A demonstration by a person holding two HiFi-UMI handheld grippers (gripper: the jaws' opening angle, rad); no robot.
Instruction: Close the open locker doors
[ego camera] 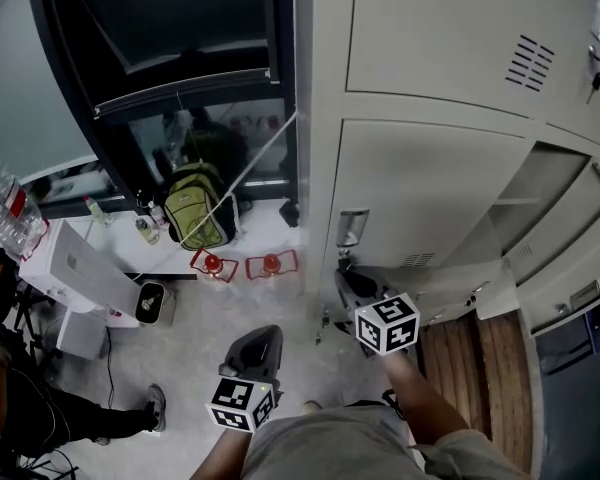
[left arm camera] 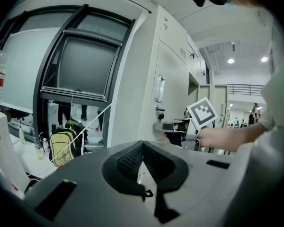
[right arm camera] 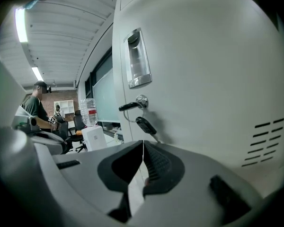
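Note:
The grey locker bank (ego camera: pixel 325 88) fills the right of the head view. A lower door (ego camera: pixel 430 193) has a recessed handle (ego camera: pixel 352 226) and a key in its lock (right arm camera: pixel 141 100). It looks nearly flush with the frame. To its right a compartment (ego camera: pixel 535 193) stands open, its door (ego camera: pixel 570 238) swung out. My right gripper (ego camera: pixel 348 280) is shut and empty, with its tips (right arm camera: pixel 143 143) close below the keyed door's lock. My left gripper (ego camera: pixel 264 336), also shut and empty, hangs further left, away from the lockers; in its own view its jaws (left arm camera: pixel 142 144) meet.
A green backpack (ego camera: pixel 198 208) and two red stands (ego camera: pixel 212 264) sit on the floor by the dark window frame. A white box (ego camera: pixel 80 268) and water bottles (ego camera: pixel 5 213) are at left. A person's shoe (ego camera: pixel 155 406) shows at lower left. A white cord (ego camera: pixel 250 168) slants across.

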